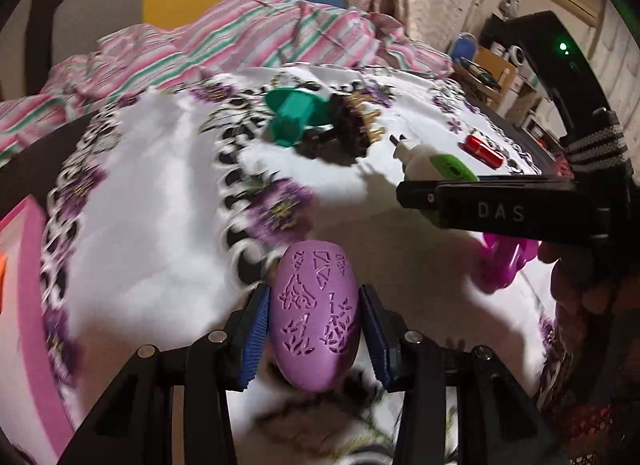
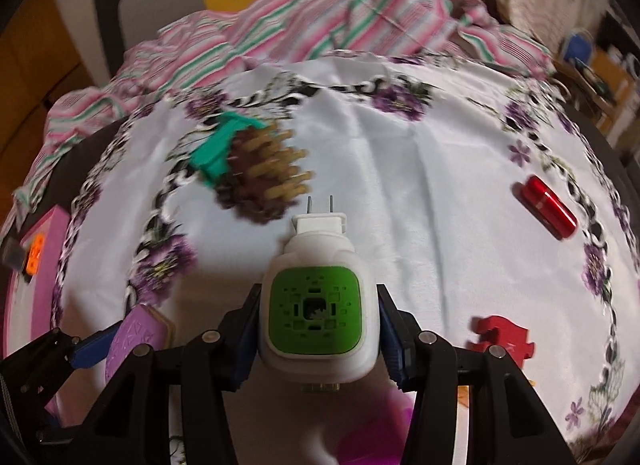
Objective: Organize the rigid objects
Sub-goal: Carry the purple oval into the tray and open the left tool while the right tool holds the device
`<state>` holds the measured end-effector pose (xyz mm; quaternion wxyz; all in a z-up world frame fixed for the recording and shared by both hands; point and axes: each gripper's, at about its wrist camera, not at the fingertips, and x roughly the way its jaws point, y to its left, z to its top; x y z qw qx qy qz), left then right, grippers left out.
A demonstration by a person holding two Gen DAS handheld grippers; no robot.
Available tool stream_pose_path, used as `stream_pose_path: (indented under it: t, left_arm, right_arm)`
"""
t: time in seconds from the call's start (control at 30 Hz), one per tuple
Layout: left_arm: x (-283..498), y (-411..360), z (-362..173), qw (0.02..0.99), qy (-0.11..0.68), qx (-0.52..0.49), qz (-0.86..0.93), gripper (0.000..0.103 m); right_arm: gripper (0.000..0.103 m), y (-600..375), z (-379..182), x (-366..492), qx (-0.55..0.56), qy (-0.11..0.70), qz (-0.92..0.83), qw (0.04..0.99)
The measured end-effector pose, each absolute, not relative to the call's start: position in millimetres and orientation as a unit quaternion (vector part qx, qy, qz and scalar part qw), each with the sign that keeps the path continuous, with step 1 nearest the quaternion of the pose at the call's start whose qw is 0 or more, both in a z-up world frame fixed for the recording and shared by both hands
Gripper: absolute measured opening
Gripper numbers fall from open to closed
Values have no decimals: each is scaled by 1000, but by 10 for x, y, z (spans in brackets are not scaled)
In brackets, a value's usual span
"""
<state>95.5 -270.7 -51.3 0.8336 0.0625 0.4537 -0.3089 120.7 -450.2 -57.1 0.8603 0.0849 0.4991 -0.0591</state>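
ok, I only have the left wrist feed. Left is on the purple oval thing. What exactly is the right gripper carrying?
Observer: A white plug-in device with a green face, clamped between the right gripper pads, prongs pointing away.
Operator: Anything on the cloth beyond my frame?
Observer: A red puzzle-shaped piece lies near the right gripper's right finger.
Operator: And the pink box at my left edge?
Observer: An orange piece sits on the pink box.
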Motion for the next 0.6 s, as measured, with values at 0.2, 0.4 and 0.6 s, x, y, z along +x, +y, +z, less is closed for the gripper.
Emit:
stream_pose_path:
  t: [0.2, 0.4, 0.6]
  left_arm:
    - [929, -2351, -555, 840, 463, 14, -282, 44]
    - [828, -2192, -535, 844, 455, 8, -284, 44]
    - [755, -2238, -548, 848, 452, 41, -274, 44]
  right_arm:
    - [52, -4241, -536, 1207, 41, 489, -24, 871]
    - [52, -4085, -524, 1188, 11, 484, 0, 875]
    - [52, -4046, -579, 1204, 7, 495, 10, 869]
